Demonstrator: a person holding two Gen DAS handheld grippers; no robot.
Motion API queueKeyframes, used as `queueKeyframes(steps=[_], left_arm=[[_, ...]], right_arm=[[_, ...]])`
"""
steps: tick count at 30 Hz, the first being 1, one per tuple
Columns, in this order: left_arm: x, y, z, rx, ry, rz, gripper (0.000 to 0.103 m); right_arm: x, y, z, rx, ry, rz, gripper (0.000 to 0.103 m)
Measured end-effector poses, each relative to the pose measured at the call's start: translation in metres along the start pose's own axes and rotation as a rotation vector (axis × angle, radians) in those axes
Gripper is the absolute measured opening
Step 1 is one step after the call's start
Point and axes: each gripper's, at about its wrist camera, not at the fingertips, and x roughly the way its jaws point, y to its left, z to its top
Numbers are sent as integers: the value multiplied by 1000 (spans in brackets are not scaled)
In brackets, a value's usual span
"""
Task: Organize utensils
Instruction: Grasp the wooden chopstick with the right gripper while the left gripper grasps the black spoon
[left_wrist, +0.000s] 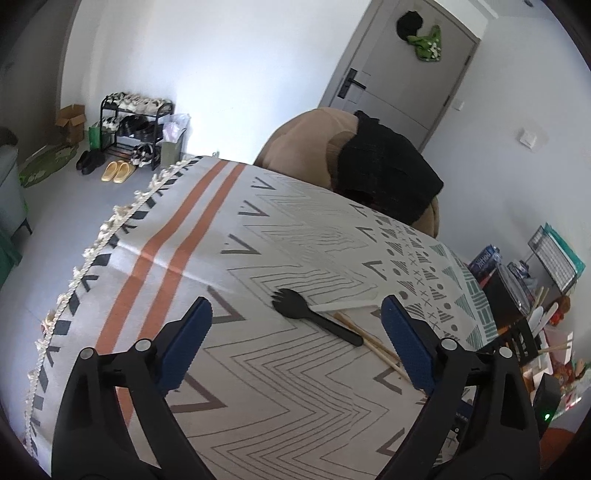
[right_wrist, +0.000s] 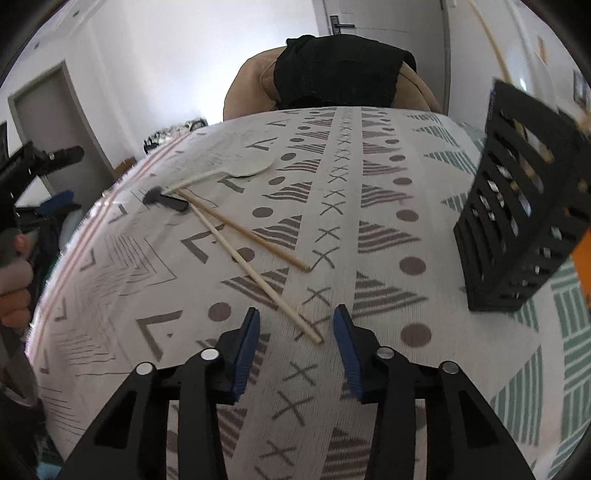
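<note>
Your right claw (right_wrist: 295, 325) hangs spread over the near tips of 2 chopsticks (right_wrist: 255, 251) lying on the desk (right_wrist: 388, 229), long axes running away toward the black spork (right_wrist: 164, 201). They're probably light, stiff and slippery; pinch near the tips. Your left claw (left_wrist: 295, 325) is spread too.

At the right edge of the left wrist view, a blue box (left_wrist: 484, 261) has white letters on it, but they are too small and tilted to read. No other words show.
</note>
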Motion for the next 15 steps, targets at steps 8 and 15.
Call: queueKeyframes(steps=[8, 15], left_arm=[[7, 9, -1, -34, 22, 3, 86], [24, 14, 4, -86, 56, -19, 74]], right_arm=[[-12, 9, 4, -62, -16, 102, 5], [-38, 11, 13, -60, -85, 141, 5]])
